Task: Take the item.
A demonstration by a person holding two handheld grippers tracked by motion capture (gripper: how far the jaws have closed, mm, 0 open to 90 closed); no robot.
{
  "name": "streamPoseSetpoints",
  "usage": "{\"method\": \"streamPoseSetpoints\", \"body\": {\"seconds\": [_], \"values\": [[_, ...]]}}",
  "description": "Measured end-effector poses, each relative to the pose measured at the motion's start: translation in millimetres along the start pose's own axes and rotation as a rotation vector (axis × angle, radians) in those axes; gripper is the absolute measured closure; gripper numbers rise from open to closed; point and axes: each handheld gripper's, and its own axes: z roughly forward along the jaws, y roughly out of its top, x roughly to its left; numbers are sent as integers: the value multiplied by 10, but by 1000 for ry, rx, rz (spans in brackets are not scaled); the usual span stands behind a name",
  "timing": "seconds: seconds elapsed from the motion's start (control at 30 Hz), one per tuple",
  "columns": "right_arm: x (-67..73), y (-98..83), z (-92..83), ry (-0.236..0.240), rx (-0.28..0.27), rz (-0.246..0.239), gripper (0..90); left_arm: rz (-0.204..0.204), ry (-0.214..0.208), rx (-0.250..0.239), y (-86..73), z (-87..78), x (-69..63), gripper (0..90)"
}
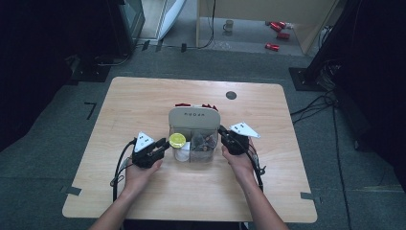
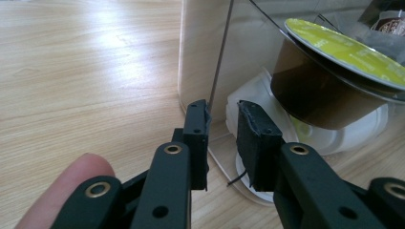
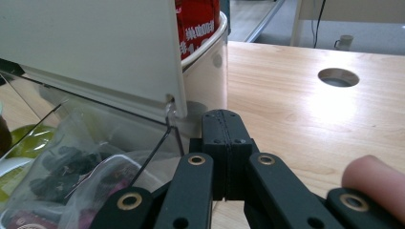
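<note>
Two claws flank the clear organiser box [image 1: 194, 139] at the middle of the bench [image 1: 143, 96]: my left claw [image 2: 223, 119] sits parted astride its thin transparent wall, my right claw [image 3: 224, 143] clenched on nothing beside the far corner. I'd pinch that slick wall squarely; the lime-lidded pod [image 2: 334, 67] leans just inside.

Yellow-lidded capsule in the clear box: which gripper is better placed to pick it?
Left, probably. The capsule sits in the left part of the box, next to the left gripper, whose jaws stand open astride the clear wall. The right gripper is at the far side, jaws shut.
</note>
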Motion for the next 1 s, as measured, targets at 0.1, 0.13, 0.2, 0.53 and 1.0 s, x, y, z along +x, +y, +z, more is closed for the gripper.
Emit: {"method": "streamPoseSetpoints", "body": {"seconds": [0.1,0.13,0.2,0.53,1.0], "values": [[86,-33,-10,14,4,4,900,-1,-5,10,-47,-21,42,806],[86,-33,-10,14,4,4,900,2,-4,10,-63,-28,57,806],[138,-51,-16,24,6,4,900,0,0,12,-89,-50,85,826],[383,-100,-63,42,20,-15,895,-34,13,-1,-69,-114,299,805],[399,-147,-188,115,0,-9,900,-14,55,11,149,192,392,900]]}}
